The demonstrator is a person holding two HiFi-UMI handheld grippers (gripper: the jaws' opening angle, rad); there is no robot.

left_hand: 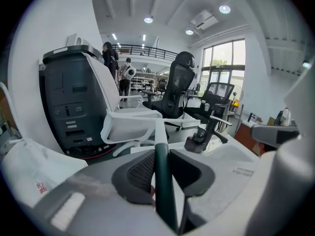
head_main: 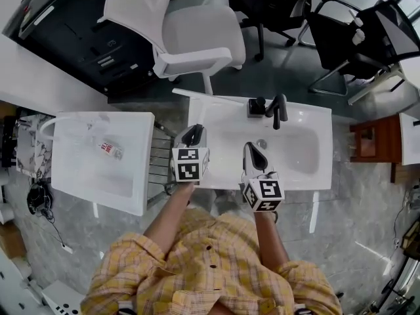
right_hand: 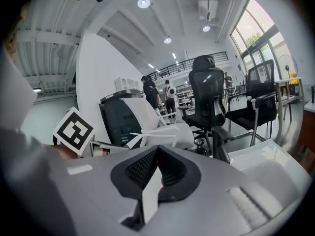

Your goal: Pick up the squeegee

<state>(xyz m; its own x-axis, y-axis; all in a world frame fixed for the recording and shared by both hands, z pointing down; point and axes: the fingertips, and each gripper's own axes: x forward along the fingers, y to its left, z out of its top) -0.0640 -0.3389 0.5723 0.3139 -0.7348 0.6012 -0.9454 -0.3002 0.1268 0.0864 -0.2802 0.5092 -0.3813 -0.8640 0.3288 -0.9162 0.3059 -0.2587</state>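
The left gripper [left_hand: 161, 156] grips the squeegee [left_hand: 164, 195], its dark green shaft upright between the pads; the right gripper [right_hand: 157, 154] is pinched together, empty. Beyond the claw lie sink [left_hand: 231, 154] and tap [left_hand: 201, 137]. Pick-up looks done; only carrying remains

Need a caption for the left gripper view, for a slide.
Left gripper clamps a dark-green-handled squeegee in front of a white sink with a black tap.
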